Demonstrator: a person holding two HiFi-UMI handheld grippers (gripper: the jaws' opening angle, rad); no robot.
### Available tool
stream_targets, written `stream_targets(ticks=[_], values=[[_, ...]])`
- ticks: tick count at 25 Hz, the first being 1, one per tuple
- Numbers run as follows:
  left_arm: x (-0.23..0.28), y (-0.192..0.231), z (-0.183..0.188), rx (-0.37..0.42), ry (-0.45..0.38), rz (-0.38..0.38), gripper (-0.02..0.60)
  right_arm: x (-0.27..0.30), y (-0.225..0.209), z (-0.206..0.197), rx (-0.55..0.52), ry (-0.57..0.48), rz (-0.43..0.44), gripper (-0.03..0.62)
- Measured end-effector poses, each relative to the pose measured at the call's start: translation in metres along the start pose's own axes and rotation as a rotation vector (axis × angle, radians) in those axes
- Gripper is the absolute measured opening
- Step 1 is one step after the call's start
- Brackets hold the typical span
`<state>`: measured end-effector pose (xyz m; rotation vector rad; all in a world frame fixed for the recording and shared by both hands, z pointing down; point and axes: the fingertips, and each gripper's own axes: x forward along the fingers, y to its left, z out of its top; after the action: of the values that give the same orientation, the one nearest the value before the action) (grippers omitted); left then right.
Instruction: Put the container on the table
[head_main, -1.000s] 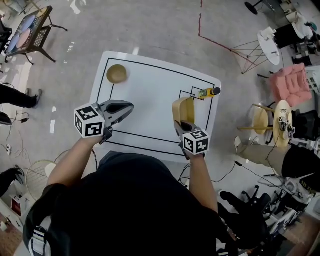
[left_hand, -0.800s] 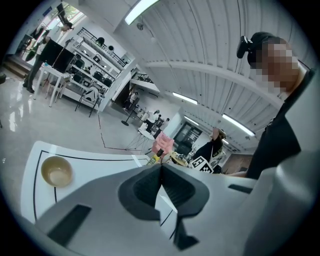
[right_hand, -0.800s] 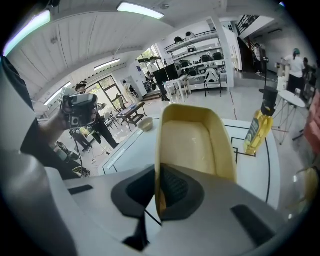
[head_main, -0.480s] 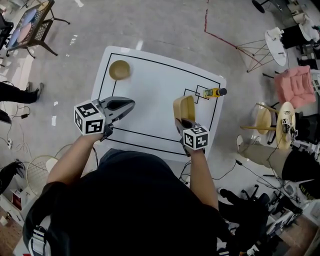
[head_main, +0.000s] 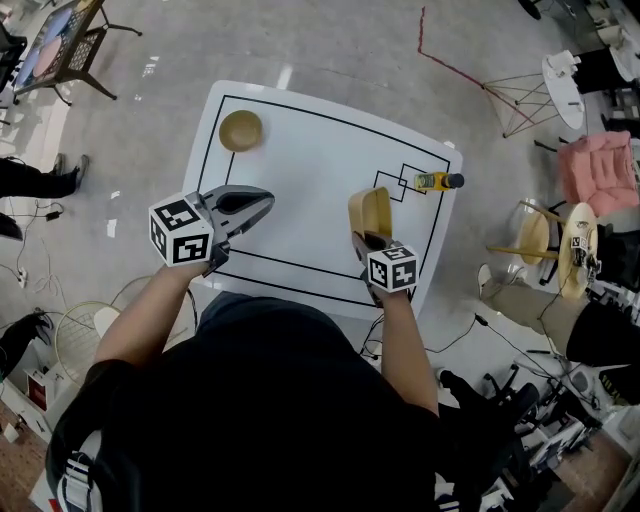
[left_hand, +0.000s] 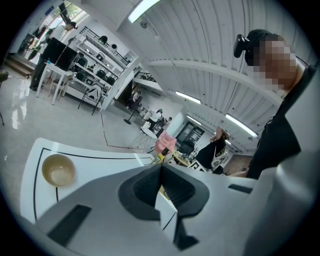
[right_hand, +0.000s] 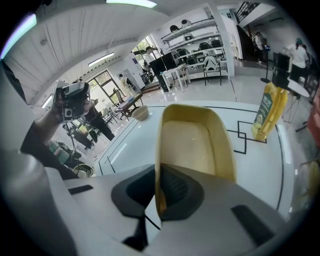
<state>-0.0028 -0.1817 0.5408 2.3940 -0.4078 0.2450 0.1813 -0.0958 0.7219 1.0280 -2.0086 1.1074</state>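
Observation:
My right gripper (head_main: 366, 236) (right_hand: 157, 187) is shut on the near rim of a tan container (head_main: 369, 213) (right_hand: 192, 142), which it holds tilted on edge over the right part of the white table (head_main: 310, 170). The container's hollow faces right in the right gripper view and looks empty. My left gripper (head_main: 262, 203) (left_hand: 160, 172) hovers over the table's left front, its jaws shut with nothing between them.
A tan bowl (head_main: 240, 130) (left_hand: 58, 170) stands at the table's far left corner. A yellow bottle (head_main: 437, 181) (right_hand: 266, 112) lies near the right edge by small black squares. A black line frames the tabletop. Chairs and stools (head_main: 560, 245) crowd the floor to the right.
The head view has shifted slightly, so the table sits a little higher and further right in the picture. Both grippers keep their places over the table and the container stays gripped.

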Motion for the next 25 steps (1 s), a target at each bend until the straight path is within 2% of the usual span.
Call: stream_targets(ticks=[25], values=[[0.004,0.022,-0.013,-0.046,0.012,0.008,0.011,0.043,-0.005,-0.019,-0.005,0.092,0.029,0.008]])
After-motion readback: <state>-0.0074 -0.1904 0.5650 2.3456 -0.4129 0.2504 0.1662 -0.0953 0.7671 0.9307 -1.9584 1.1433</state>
